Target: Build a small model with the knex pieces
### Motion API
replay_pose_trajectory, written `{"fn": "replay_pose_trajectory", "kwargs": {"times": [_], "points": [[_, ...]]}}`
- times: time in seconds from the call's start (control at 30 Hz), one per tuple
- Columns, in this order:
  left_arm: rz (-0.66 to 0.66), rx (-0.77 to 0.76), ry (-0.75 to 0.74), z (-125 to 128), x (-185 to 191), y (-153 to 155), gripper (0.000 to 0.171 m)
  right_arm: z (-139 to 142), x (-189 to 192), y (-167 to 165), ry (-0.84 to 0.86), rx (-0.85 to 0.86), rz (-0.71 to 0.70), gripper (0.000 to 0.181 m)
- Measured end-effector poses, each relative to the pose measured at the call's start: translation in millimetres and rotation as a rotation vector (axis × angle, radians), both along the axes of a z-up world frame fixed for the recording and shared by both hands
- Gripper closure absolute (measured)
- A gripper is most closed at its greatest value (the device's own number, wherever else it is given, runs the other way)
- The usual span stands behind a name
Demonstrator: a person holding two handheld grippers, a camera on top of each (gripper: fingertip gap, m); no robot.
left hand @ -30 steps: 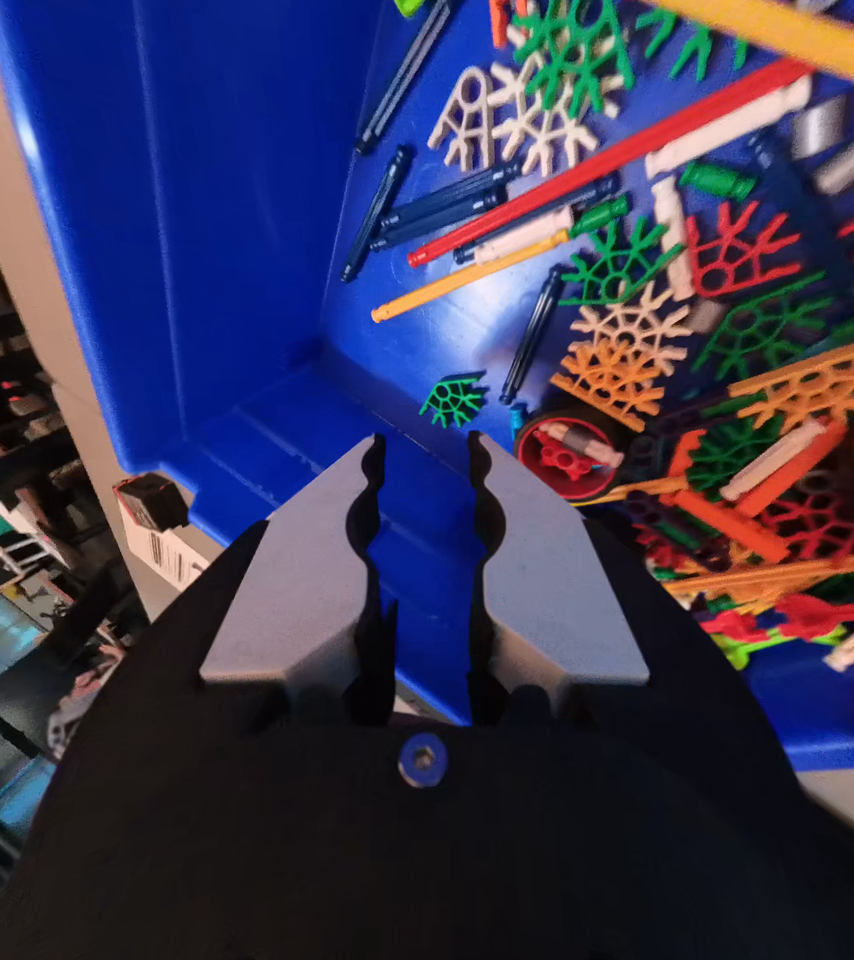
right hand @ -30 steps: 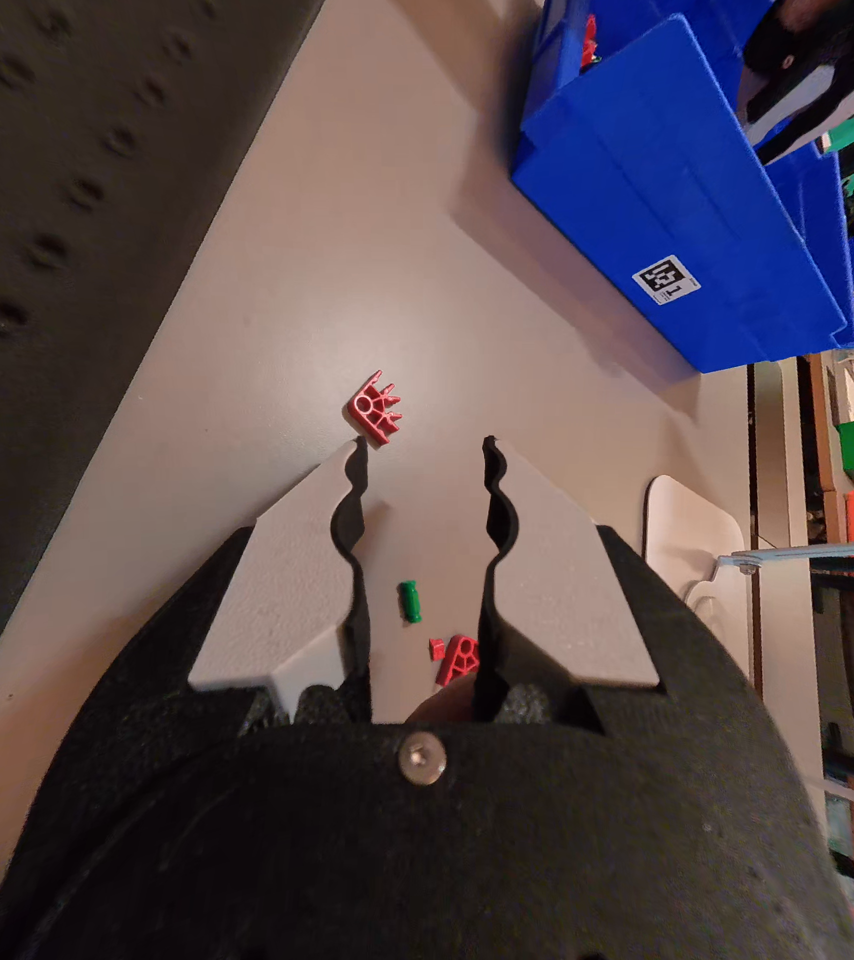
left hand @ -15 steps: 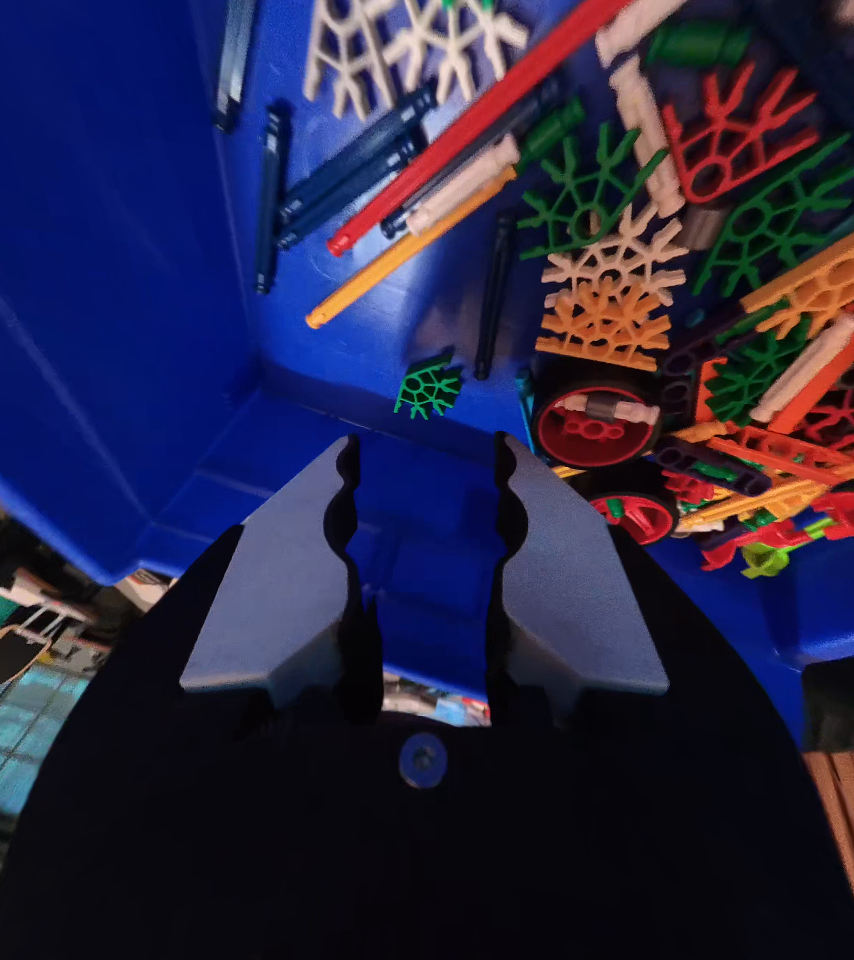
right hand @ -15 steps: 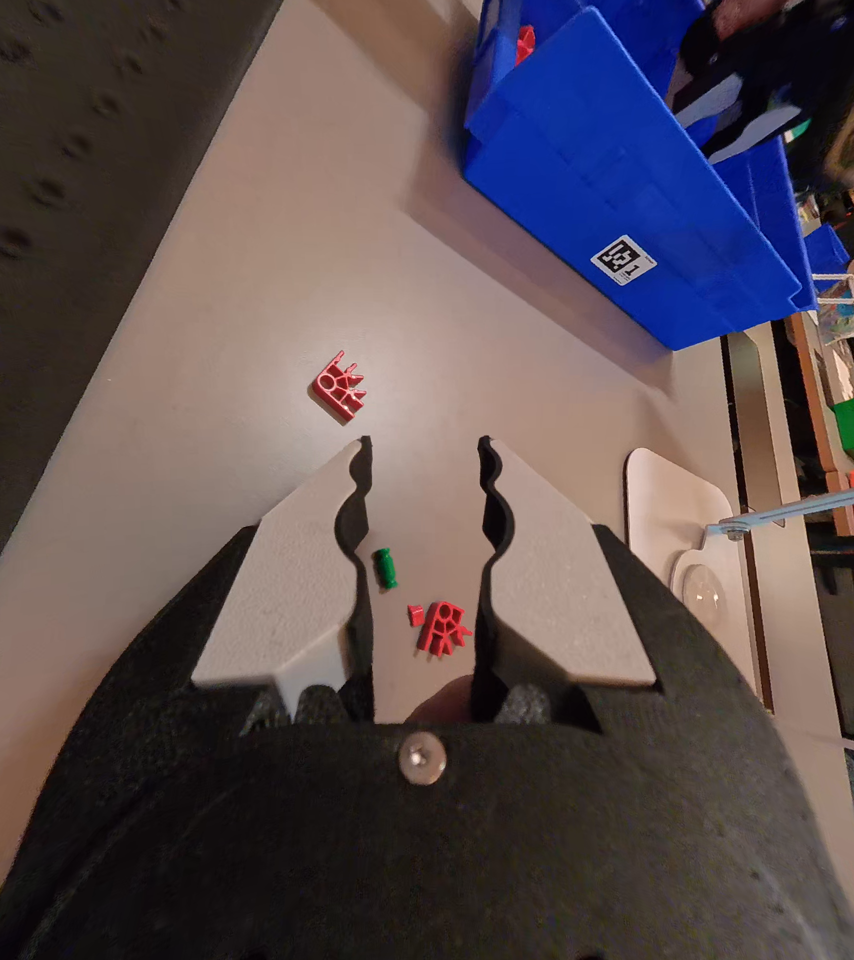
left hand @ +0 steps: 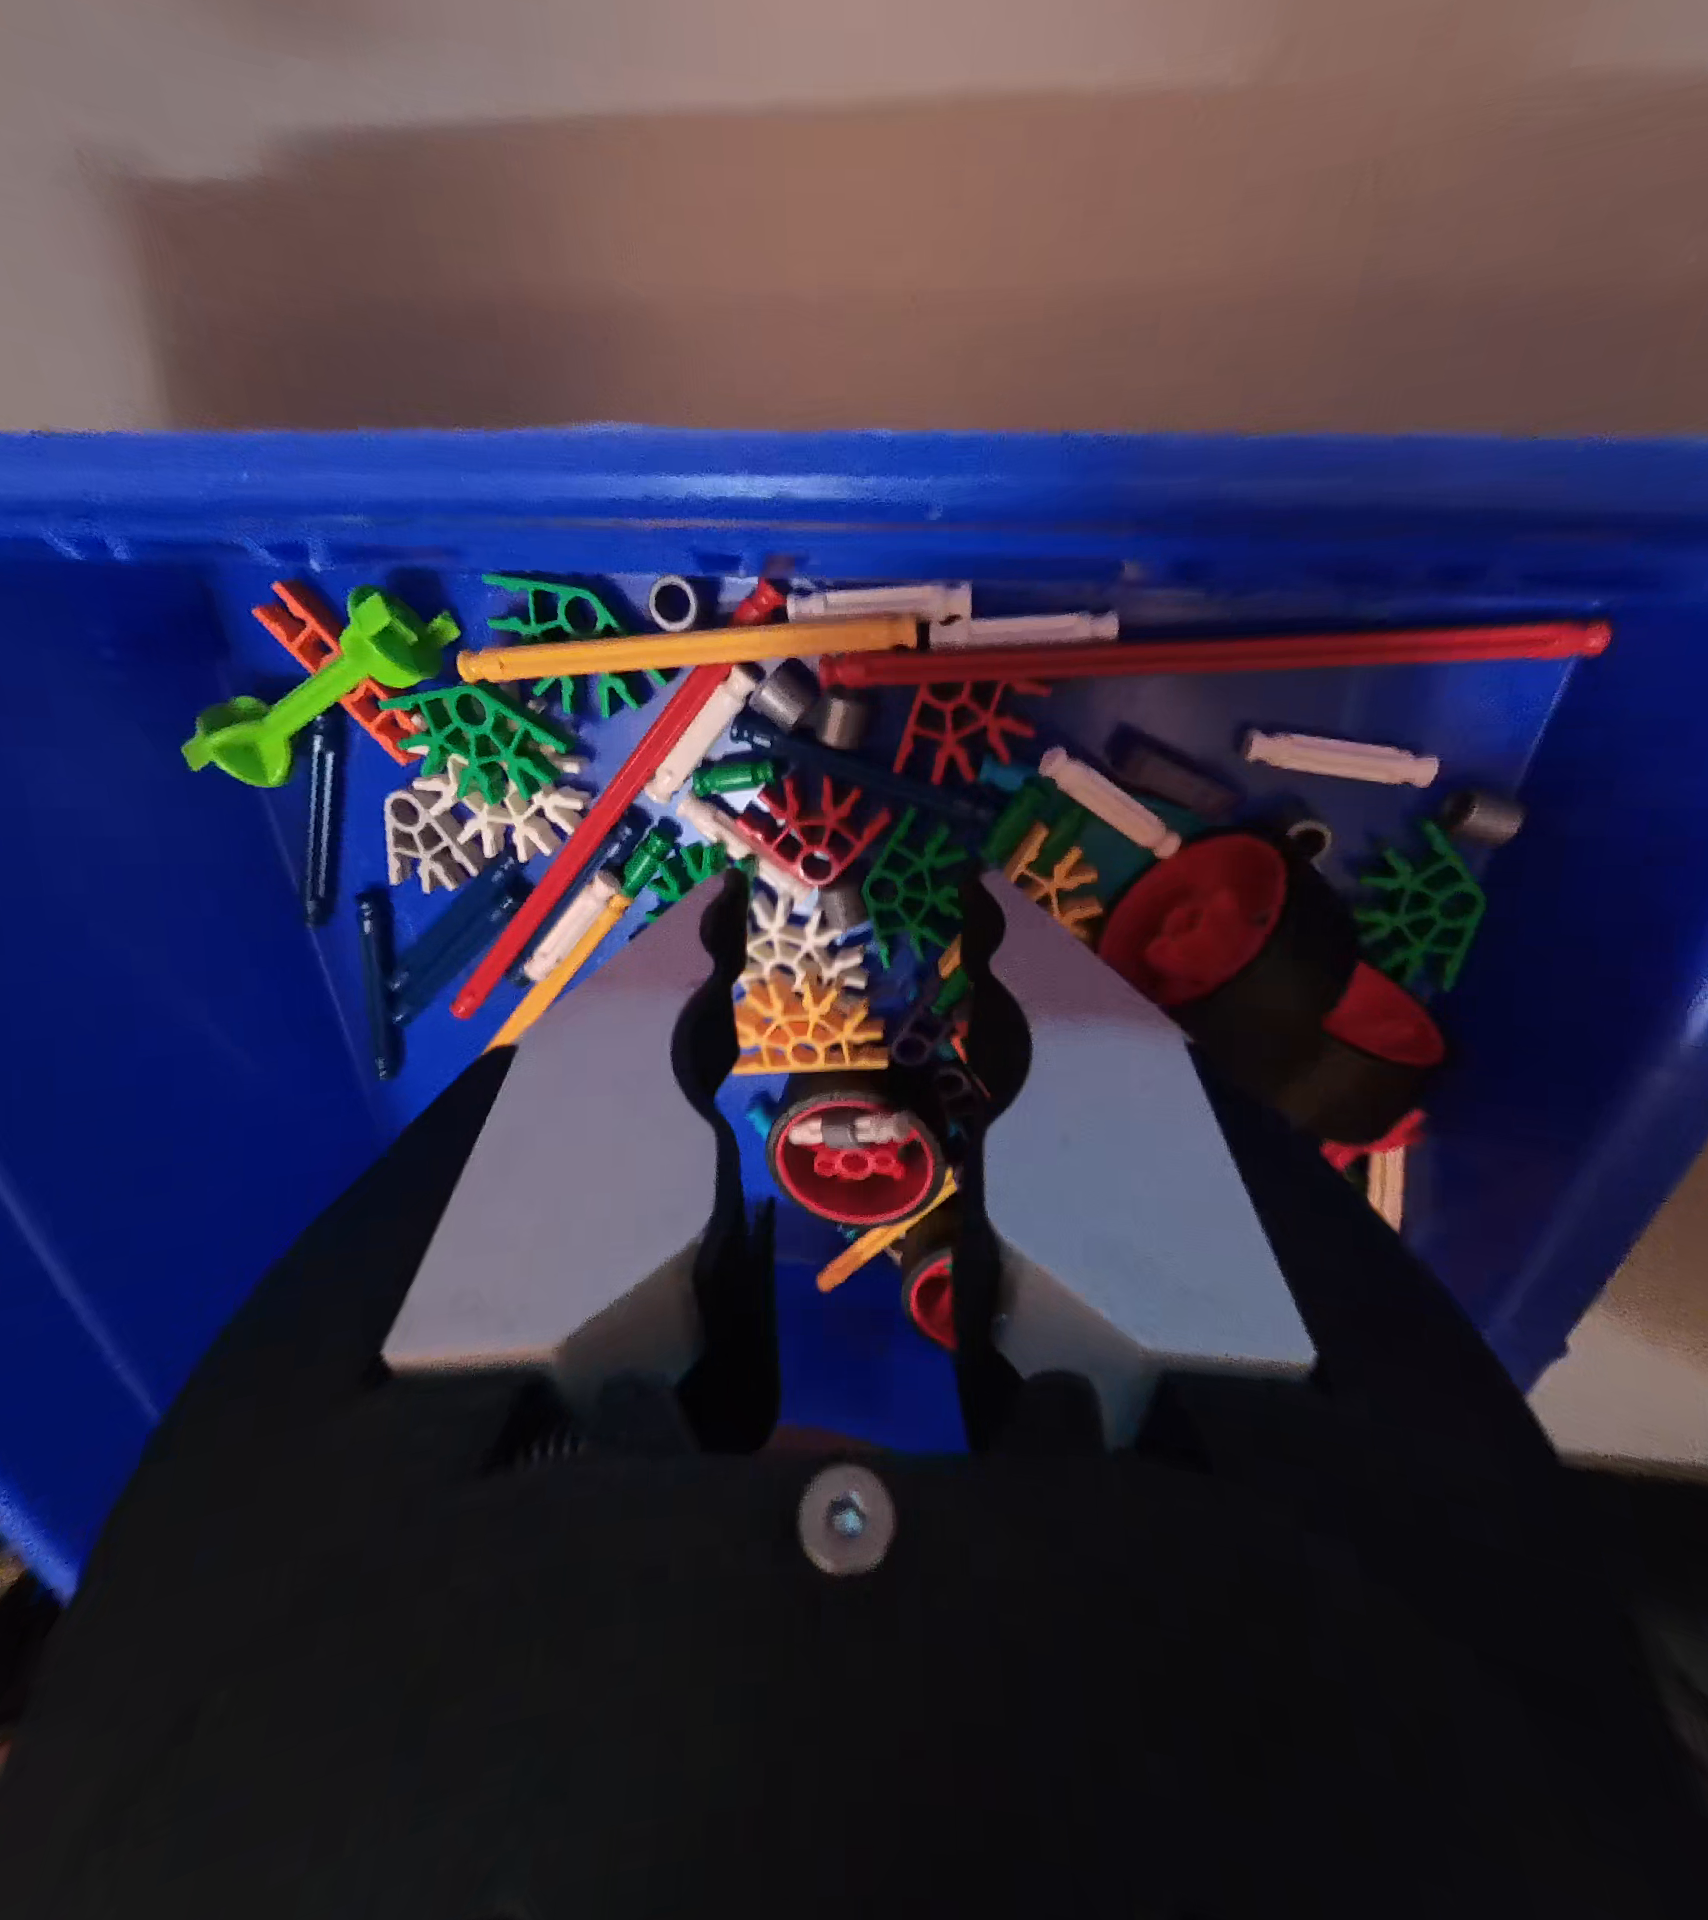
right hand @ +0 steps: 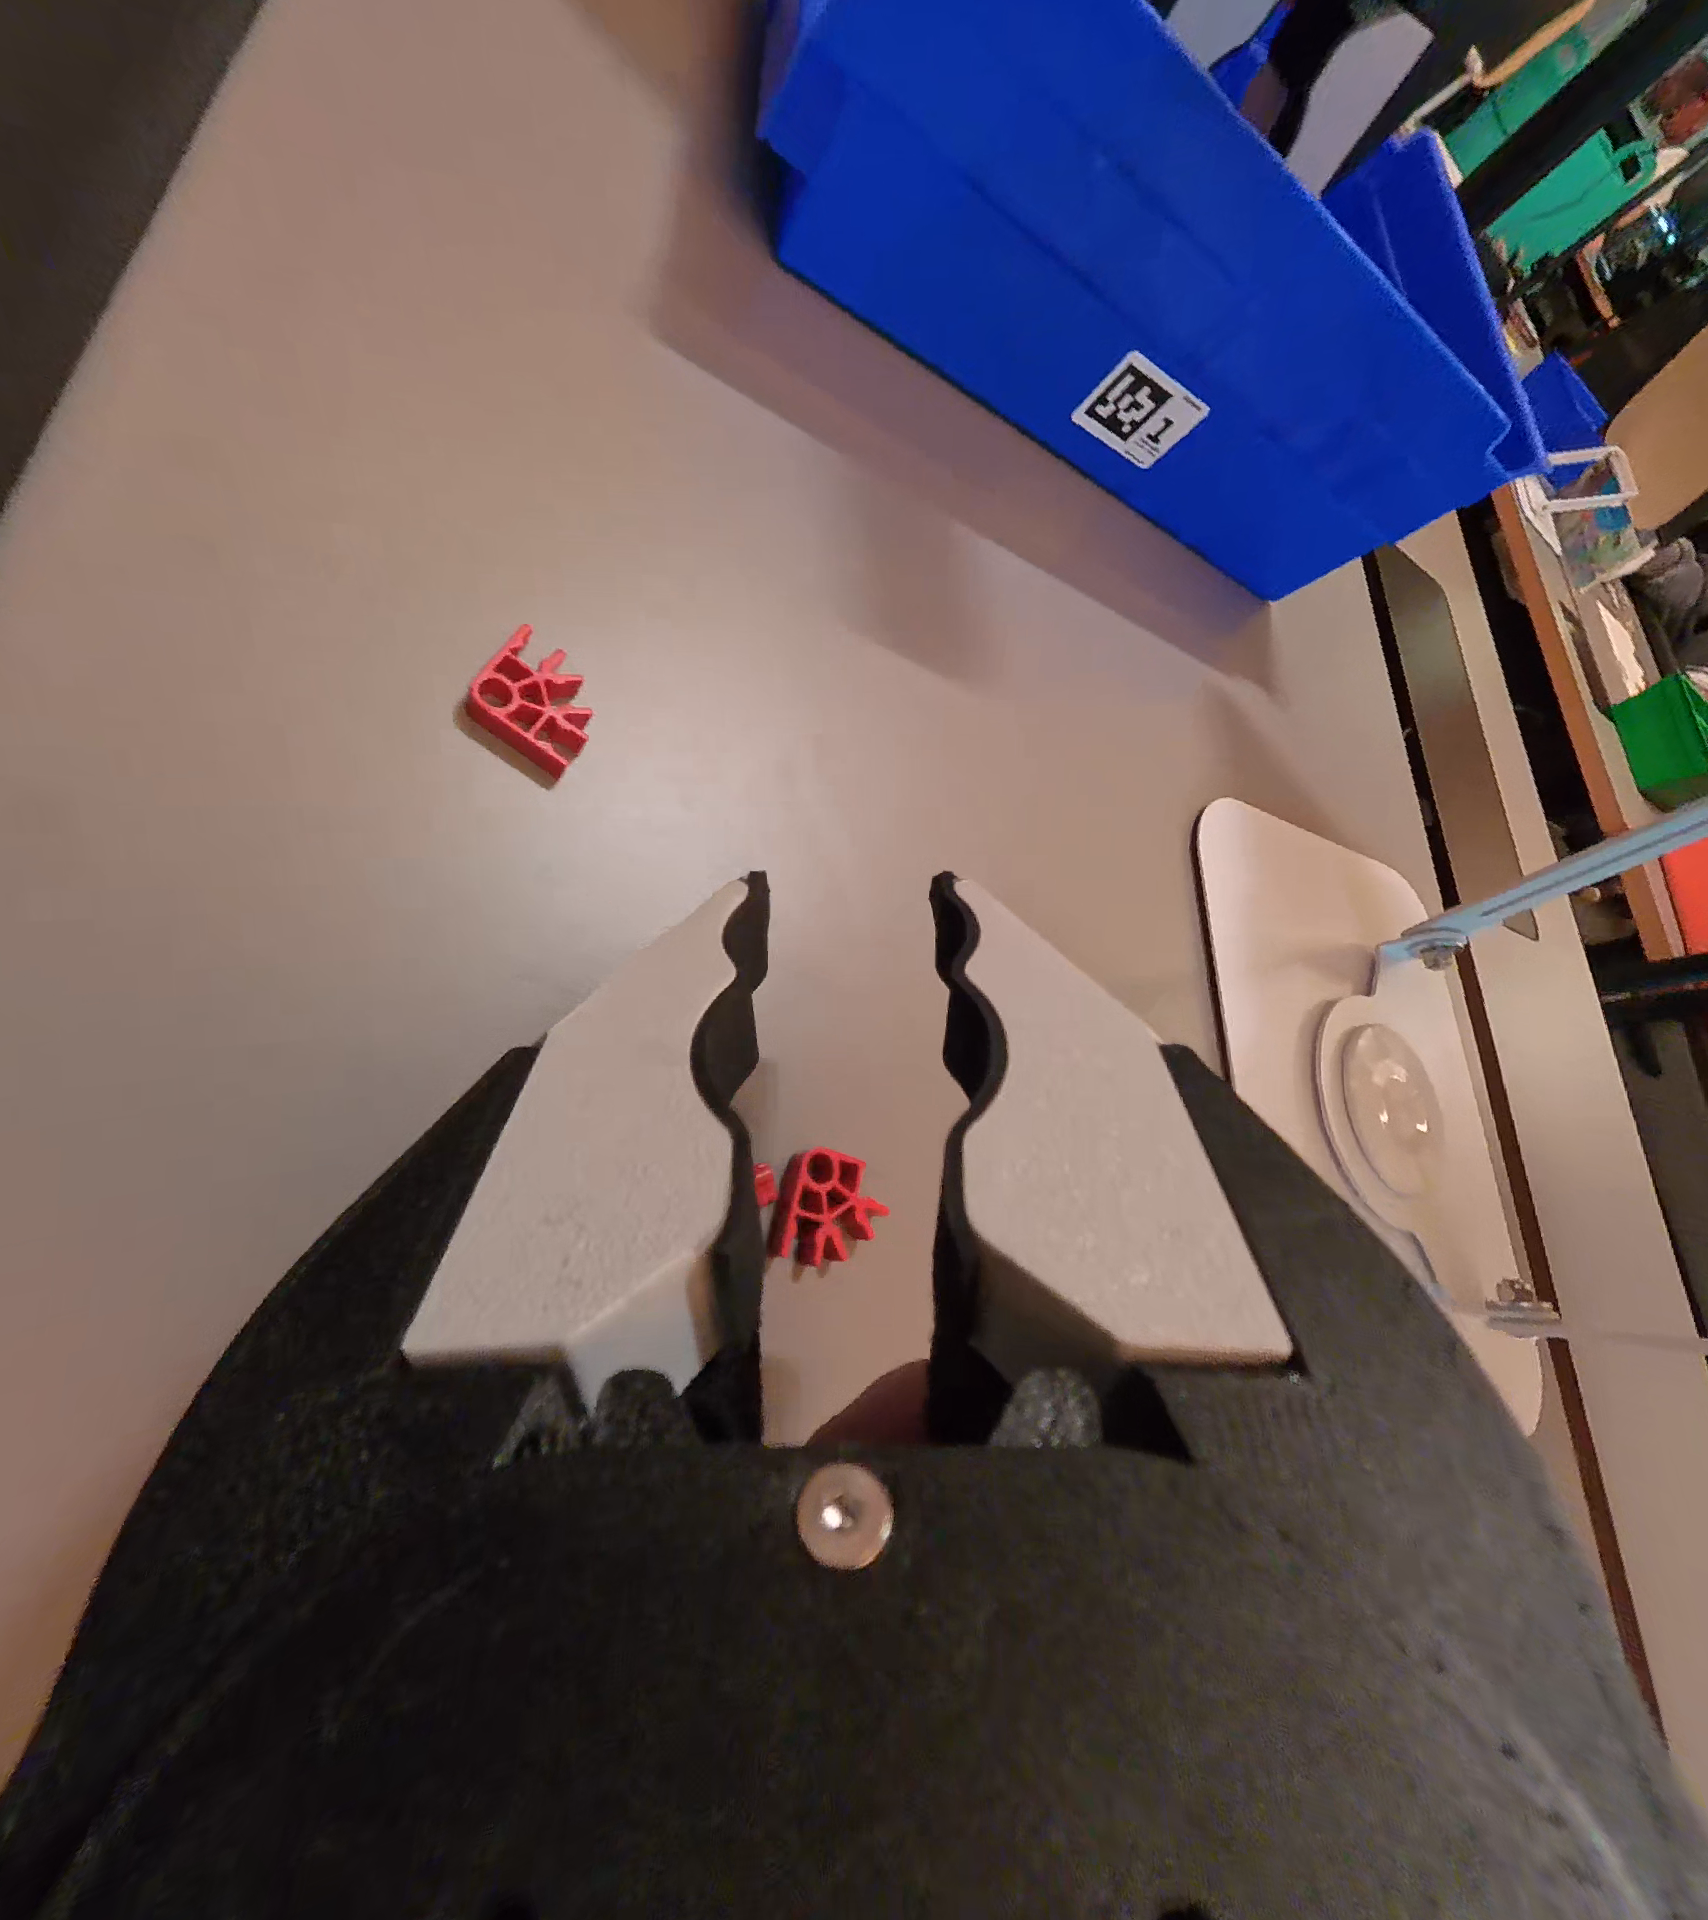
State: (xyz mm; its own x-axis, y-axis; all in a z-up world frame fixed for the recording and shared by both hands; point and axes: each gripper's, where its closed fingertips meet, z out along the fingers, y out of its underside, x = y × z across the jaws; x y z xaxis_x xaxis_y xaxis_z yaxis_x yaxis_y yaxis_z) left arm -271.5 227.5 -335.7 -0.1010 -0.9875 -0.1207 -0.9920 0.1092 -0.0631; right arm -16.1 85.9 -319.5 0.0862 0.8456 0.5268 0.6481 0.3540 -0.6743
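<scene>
The left gripper (left hand: 845, 894) hangs over a blue bin (left hand: 829, 488) of mixed construction pieces, jaws open and empty — a red-hubbed wheel (left hand: 855, 1162) lies between them, below. The right gripper (right hand: 848, 883), jaws also parted and empty, hovers above the worktop (right hand: 310, 416) — a small red connector (right hand: 822, 1203) beneath its gap, another red connector (right hand: 526, 704) ahead-left.

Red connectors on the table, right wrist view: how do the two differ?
The near red connector shows in the gap of the open right gripper, with a tiny red bit beside it; the far red connector lies alone, up and left of the fingertips. Each faces a different way. Both lie flat on the beige table.
</scene>
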Motion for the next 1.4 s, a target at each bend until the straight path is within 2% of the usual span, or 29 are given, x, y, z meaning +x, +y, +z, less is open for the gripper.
{"fn": "replay_pose_trajectory", "kwargs": {"times": [0.13,0.23,0.37,0.63,0.83,1.03,1.13,1.3,1.33,1.4], "points": [[-0.009,-0.021,-0.037,-13,-1,3,0.145,-5,3,8,-0.012,-0.002,-0.03,0.152],[-0.016,-0.004,-0.102,-12,8,10,0.142,-7,5,12,-0.017,-0.004,-0.041,0.153],[-0.048,-0.006,-0.081,-19,7,14,0.141,-10,7,15,-0.023,-0.009,-0.052,0.153],[0.014,-0.081,-0.111,-20,7,13,0.141,-8,10,15,-0.021,0.0,-0.054,0.154],[0.005,0.004,-0.147,-10,3,20,0.148,-3,10,15,-0.016,0.013,-0.053,0.155],[0.014,0.077,-0.25,33,4,22,0.148,-2,10,15,-0.018,0.017,-0.055,0.154],[-0.006,0.128,-0.301,65,10,15,0.148,-1,10,15,-0.02,0.024,-0.056,0.154],[-0.142,0.21,-0.436,138,62,-29,0.148,-1,9,15,-0.015,0.017,-0.054,0.155],[-0.185,0.241,-0.429,145,76,-38,0.147,-1,9,15,-0.017,0.016,-0.054,0.154],[-0.279,0.238,-0.4,144,106,-65,0.148,-2,9,14,-0.019,0.014,-0.053,0.154]]}}
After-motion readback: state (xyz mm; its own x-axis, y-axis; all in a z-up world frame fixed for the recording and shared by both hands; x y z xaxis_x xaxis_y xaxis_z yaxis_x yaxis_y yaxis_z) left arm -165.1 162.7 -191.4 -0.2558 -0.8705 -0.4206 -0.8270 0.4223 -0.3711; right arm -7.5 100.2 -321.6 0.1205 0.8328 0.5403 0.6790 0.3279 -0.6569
